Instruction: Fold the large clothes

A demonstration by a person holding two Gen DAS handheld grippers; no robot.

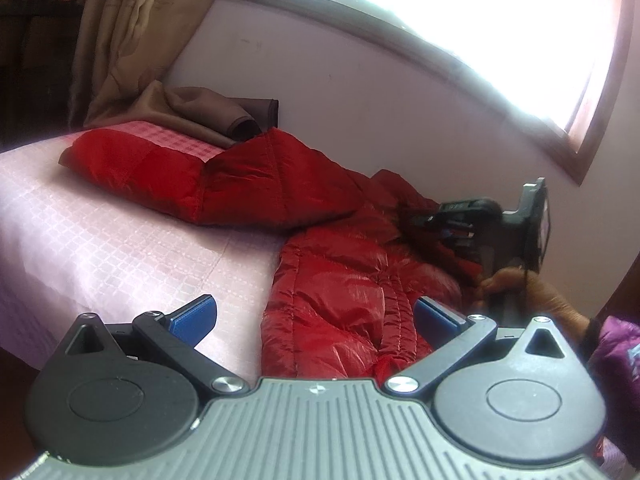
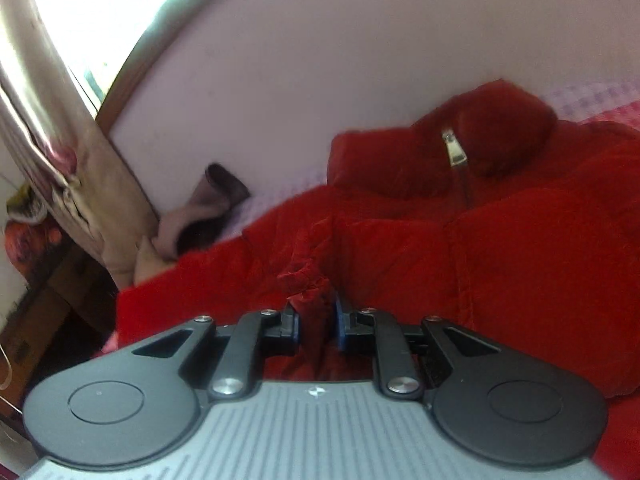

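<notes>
1. Pale pink patterned bedding covers the bed (image 1: 100,232), which is set against a plain wall beneath a bright window (image 1: 480,20), with a brown curtain (image 1: 120,40) hanging at one corner.
2. Nearest in the left wrist view, the left gripper (image 1: 316,320) is seen with its blue pads spread wide and nothing between them; it is poised over the near hem of the red down jacket (image 1: 340,288), with bare bedding to its left.
3. In the right wrist view, the right gripper (image 2: 316,320) is closed almost fully on a bunched pinch of the jacket's fabric, which is gathered up between its pads.
4. Just ahead of the right gripper, more of the jacket is heaped in loose mounds, and a metal zipper pull (image 2: 454,148) can be made out further off.
5. Farther from the left gripper, a sleeve or panel (image 1: 180,184) is laid across the bed towards the curtain.
6. Folding is judged to be at an early to middle stage: one part appears turned over, yet no compact, squared bundle has been formed.
7. Remaining work is judged to include laying the held part flat, bringing in the outspread section and smoothing the whole.
</notes>
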